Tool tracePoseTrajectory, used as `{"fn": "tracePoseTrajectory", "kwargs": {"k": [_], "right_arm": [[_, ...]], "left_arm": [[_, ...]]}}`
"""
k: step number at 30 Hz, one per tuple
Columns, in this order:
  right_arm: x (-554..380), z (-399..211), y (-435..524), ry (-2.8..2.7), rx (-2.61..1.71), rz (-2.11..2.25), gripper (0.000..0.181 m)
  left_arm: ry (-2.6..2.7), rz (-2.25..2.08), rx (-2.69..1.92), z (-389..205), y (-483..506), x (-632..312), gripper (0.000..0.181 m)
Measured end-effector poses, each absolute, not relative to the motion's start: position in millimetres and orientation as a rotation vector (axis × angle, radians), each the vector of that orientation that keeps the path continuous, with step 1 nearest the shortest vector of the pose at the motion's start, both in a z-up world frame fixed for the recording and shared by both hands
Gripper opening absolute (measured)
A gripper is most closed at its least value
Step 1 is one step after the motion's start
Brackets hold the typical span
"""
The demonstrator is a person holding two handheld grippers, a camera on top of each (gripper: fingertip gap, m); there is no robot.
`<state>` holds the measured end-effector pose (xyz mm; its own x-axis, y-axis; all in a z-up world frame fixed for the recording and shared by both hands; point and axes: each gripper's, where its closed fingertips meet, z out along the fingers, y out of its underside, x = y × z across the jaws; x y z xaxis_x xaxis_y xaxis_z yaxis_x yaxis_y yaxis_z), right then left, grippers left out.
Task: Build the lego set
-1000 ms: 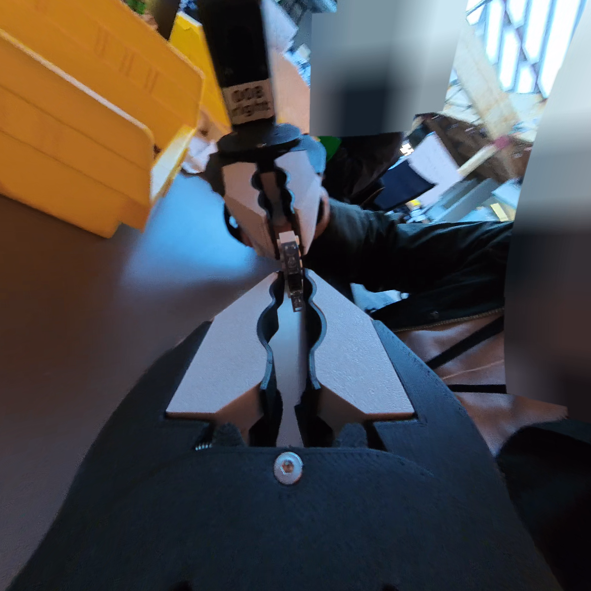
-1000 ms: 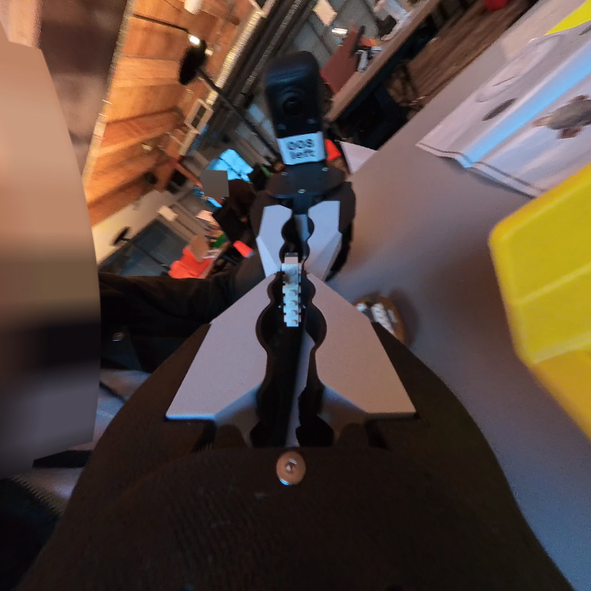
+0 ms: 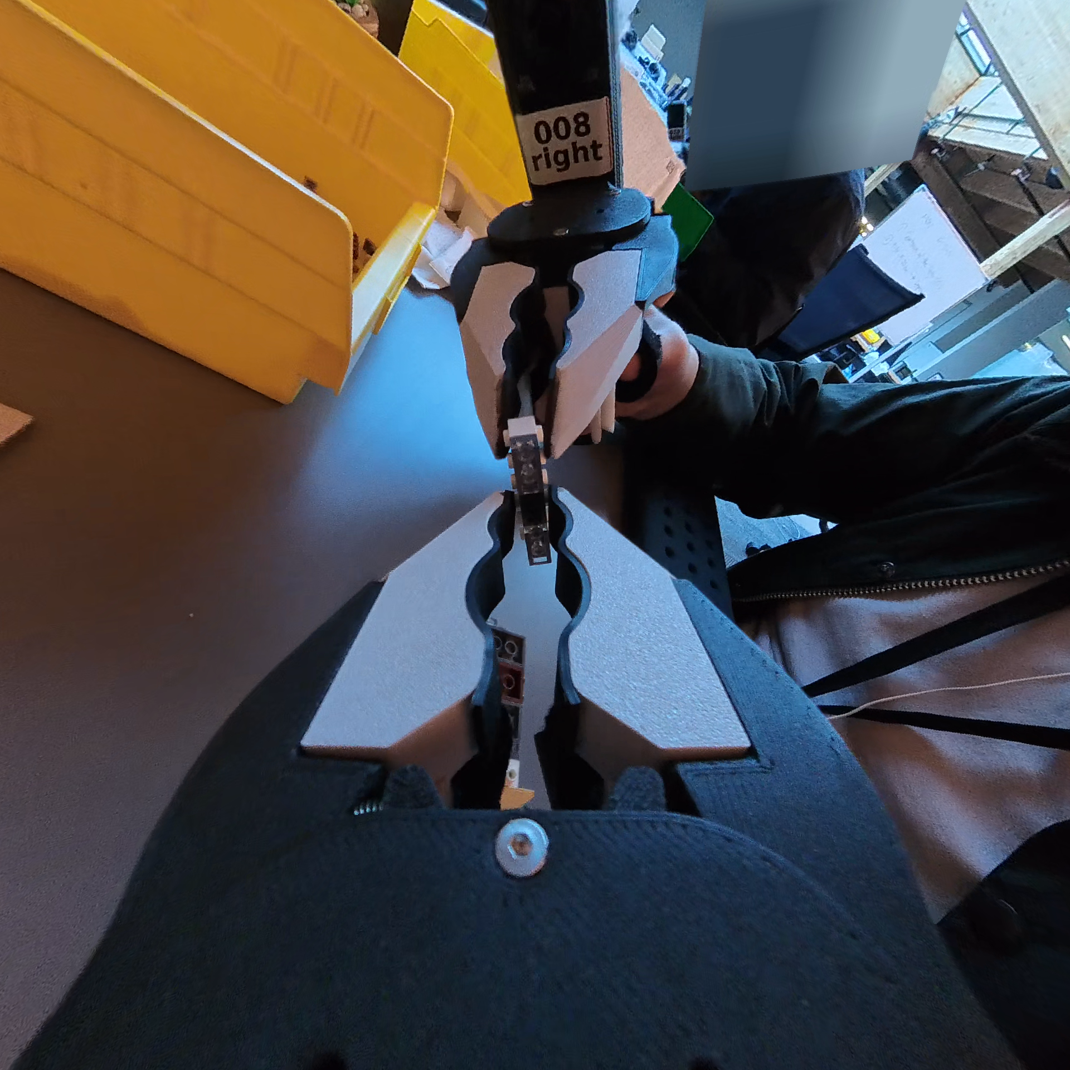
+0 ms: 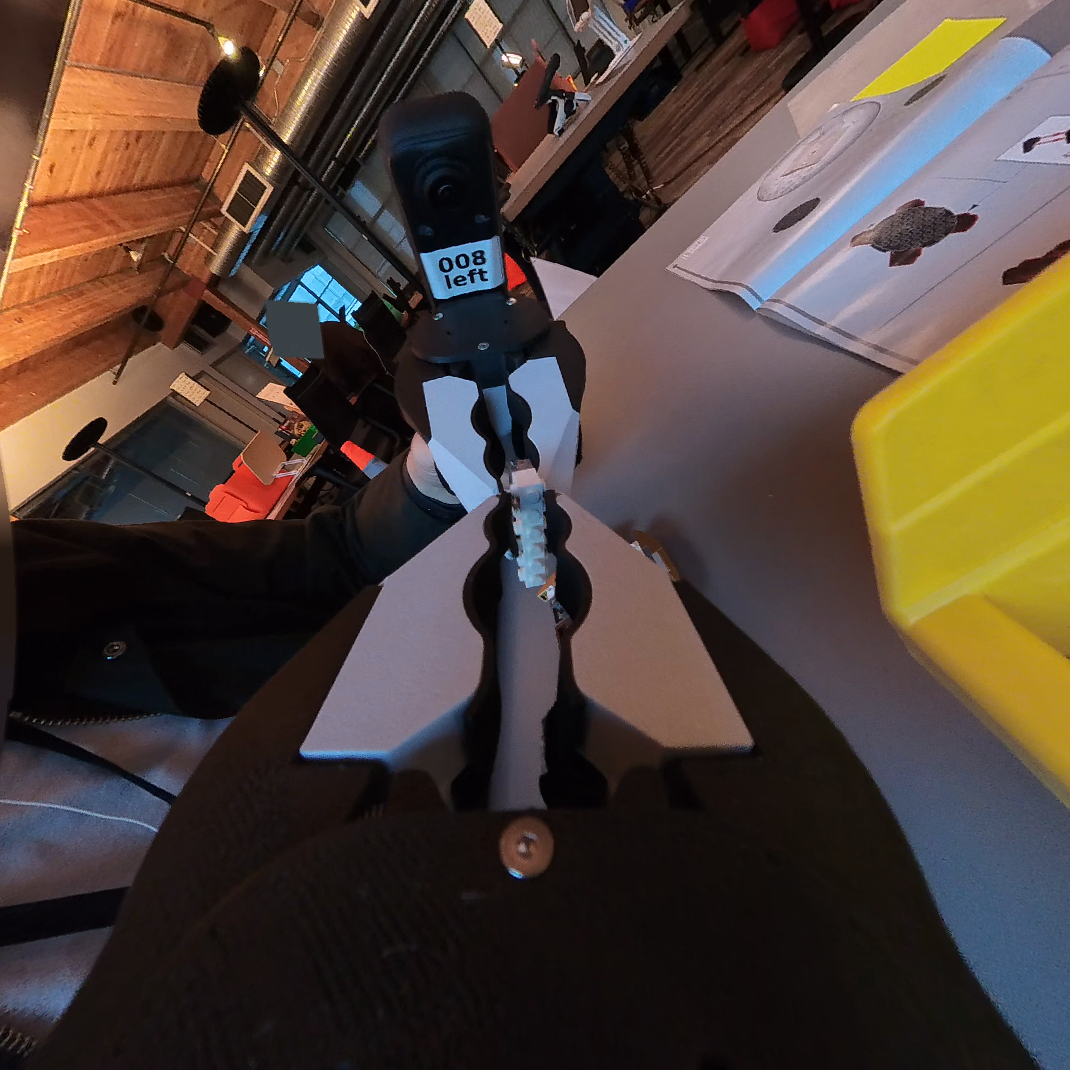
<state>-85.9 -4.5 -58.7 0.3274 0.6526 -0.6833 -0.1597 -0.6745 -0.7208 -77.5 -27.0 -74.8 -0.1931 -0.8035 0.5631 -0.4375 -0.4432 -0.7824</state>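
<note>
A narrow strip of stacked white and dark lego plates (image 3: 530, 498) hangs above the grey table (image 3: 173, 521), gripped at opposite ends by both tools: the left gripper (image 3: 531, 504) and the right gripper (image 4: 528, 509) are each clenched on it, tips facing. Yellow plastic bins (image 3: 202, 202) stand nearby.

Narrow studded lego strip (image 3: 530, 498), midair, end-on

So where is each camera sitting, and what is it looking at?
Left wrist view: sits on the left tongs, facing the right tongs and stacked yellow plastic bins; a dark sleeve shows.
Right wrist view: sits on the right tongs, facing the left tongs across the grey table.
Both share the narrow strip of lego bricks held between them.
</note>
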Motion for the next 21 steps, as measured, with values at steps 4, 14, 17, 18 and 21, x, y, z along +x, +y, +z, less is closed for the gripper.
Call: {"fn": "tracePoseTrajectory", "kwargs": {"k": [4, 14, 17, 18, 21], "right_arm": [[-90, -62, -7, -0.431, -1.886, 1.463, 0.010], [-94, -42, -26, -0.549, -1.830, 1.587, 0.008], [-97, -30, -36, -0.599, -1.766, 1.651, 0.008], [-95, -22, -38, -0.592, -1.719, 1.697, 0.008], [-81, -8, -37, -0.553, -1.631, 1.781, 0.008]], "left_arm": [[1.461, -1.661, -1.760, -76, -29, -77, 0.010], [1.459, -1.973, -1.648, -51, -51, -84, 0.009], [1.482, -2.113, -1.557, -37, -63, -90, 0.009], [1.487, -2.161, -1.523, -33, -66, -93, 0.009], [1.473, -2.194, -1.488, -28, -66, -94, 0.009]]}}
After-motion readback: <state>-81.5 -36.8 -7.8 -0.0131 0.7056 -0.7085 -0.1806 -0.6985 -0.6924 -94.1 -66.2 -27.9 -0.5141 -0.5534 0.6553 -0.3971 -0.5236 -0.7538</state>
